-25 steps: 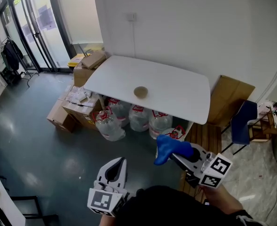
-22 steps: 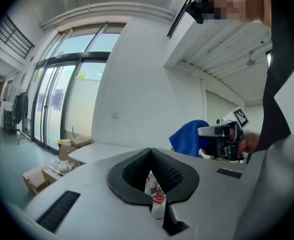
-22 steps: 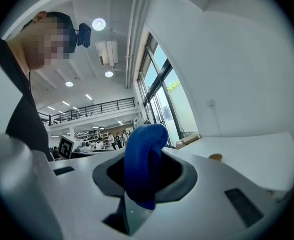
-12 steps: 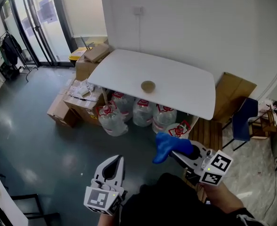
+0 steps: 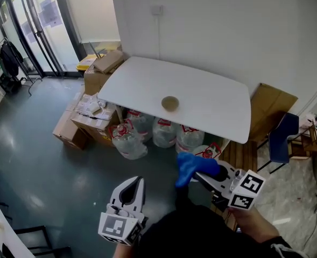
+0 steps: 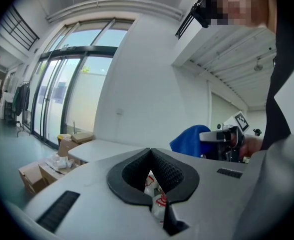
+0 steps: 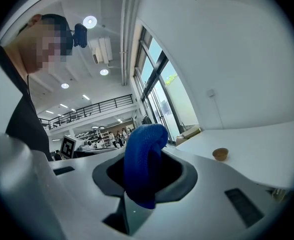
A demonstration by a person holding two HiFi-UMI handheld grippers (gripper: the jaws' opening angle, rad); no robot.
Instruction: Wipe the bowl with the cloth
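Blue cloth (image 7: 144, 159) is being clamped by the R gripper (image 7: 146, 176). Its jaws are being pressed onto the fabric, w/ a bunch standing up above the tips and a fold hanging down below them. In head view the R gripper (image 5: 205, 172) is being held low at right, over the floor (image 5: 50, 165). The cloth (image 5: 191, 166) is sticking out at its front end, on the table side.

L gripper (image 6: 150, 153) is being held w/ jaws fully together, tips touching, nothing btwn them. Only water bottles (image 6: 158, 204) are being glimpsed through the opening behind the tips. In head view the L gripper (image 5: 137, 183) is being held low at left, beside the R one but apart from it, also pointing roughly at the table.

Bowl (image 5: 170, 103), small and tan, is sitting upright near the middle of the white table (image 5: 212, 90). It is well apart from both grippers, and nothing is touching it. In R gripper view the bowl (image 7: 220, 154) is being seen to the right of the cloth, far off on the table (image 7: 266, 144).

Under the table, the water bottles (image 5: 163, 133) are standing in a row. Cardboard boxes (image 5: 75, 123) are being piled on the floor at its left end, just beside the bottles. A blue chair (image 5: 279, 138) is standing past the table's right end.
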